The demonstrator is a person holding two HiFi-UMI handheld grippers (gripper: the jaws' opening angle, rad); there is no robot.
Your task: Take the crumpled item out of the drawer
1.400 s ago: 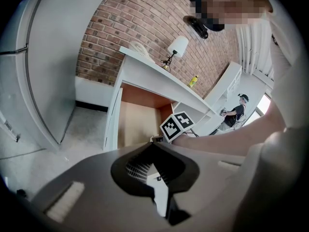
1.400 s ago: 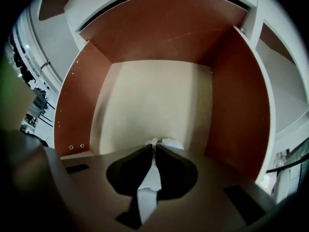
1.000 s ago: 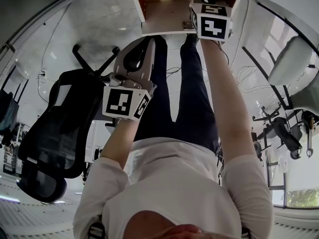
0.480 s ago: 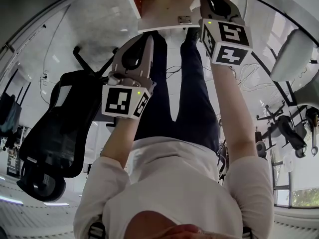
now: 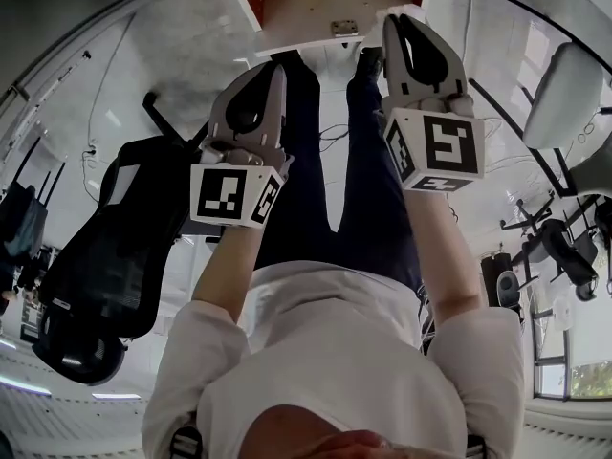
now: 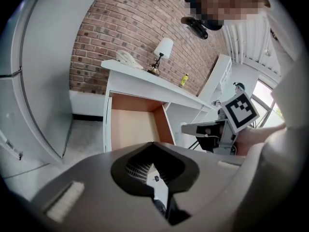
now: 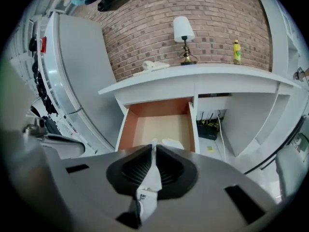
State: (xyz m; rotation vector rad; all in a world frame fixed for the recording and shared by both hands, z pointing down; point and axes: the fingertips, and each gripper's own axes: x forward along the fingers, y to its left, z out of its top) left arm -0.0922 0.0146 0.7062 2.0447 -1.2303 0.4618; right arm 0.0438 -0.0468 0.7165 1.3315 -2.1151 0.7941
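Backdrop: brick wall (image 7: 145, 28) behind a white desk (image 7: 203, 79), its drawer (image 7: 157, 124) open.
Right tongs: my right gripper (image 7: 154, 151) is pinched narrow on the white crumpled item (image 7: 170, 143).
Item: pokes past the tips, by the drawer's front edge.
Left tongs: my left gripper (image 6: 153, 146) is closed, empty.

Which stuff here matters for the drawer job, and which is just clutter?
Job: drawer, open; crumpled white item, clamped in right tongs.
Clutter: lamp, yellow bottle, phone on the desk top; office chair.
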